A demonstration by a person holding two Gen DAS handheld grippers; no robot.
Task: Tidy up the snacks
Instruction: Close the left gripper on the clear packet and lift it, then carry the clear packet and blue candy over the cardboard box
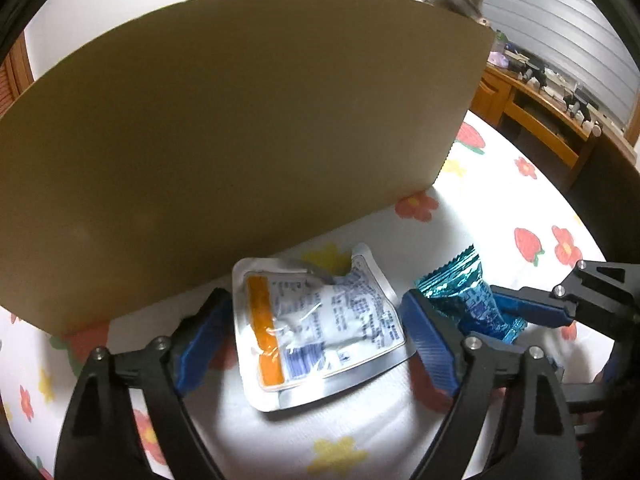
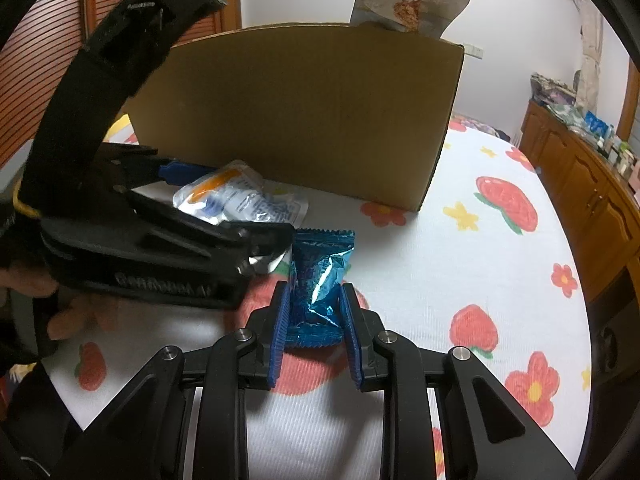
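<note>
A silver pouch with an orange stripe point(image 1: 320, 324) lies flat on the flowered bed cover, between the blue pads of my open left gripper point(image 1: 316, 312); it also shows in the right wrist view point(image 2: 236, 200). A blue foil snack packet point(image 2: 320, 280) lies to its right, with its near end pinched between the pads of my right gripper point(image 2: 314, 300). The packet also shows in the left wrist view point(image 1: 468, 296). A brown cardboard box point(image 1: 240, 128) stands just behind both snacks, and it shows in the right wrist view too point(image 2: 304, 108). A pouch top point(image 2: 408, 8) sticks out of the box.
The flowered bed cover point(image 2: 480, 240) spreads out to the right of the box. A wooden cabinet point(image 2: 592, 184) with small items on top runs along the right side. A wooden louvred door point(image 2: 48, 64) is at the far left.
</note>
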